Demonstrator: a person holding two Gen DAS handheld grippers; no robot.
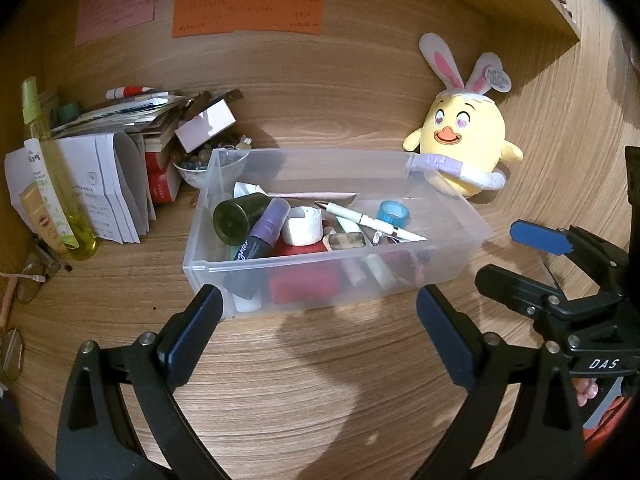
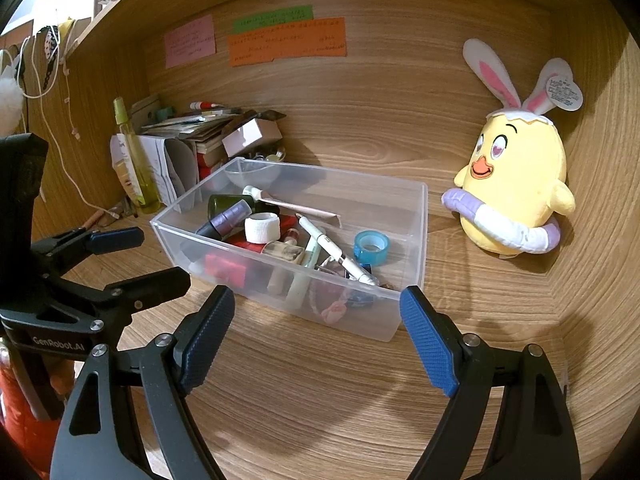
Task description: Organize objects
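Observation:
A clear plastic bin point(image 1: 452, 216) point(image 2: 416, 240) stands on the wooden desk. It holds a white tape roll point(image 1: 302, 226) point(image 2: 262, 229), a blue tape roll point(image 1: 394, 213) point(image 2: 371, 247), a white pen point(image 1: 372, 222) point(image 2: 328, 248), a dark green bottle point(image 1: 236, 216), a purple tube point(image 1: 266, 228) and other small items. My left gripper point(image 1: 320, 308) is open and empty, just in front of the bin. My right gripper point(image 2: 318, 312) is open and empty, also in front of the bin; it shows in the left wrist view point(image 1: 516, 256) at the right.
A yellow chick plush point(image 1: 464, 140) point(image 2: 516, 192) with rabbit ears leans on the back wall right of the bin. A pile of papers, boxes and a bowl point(image 1: 132, 152) point(image 2: 192, 148) and a yellow-green spray bottle point(image 1: 52, 168) point(image 2: 136, 160) stand left. Sticky notes point(image 1: 248, 16) hang on the wall.

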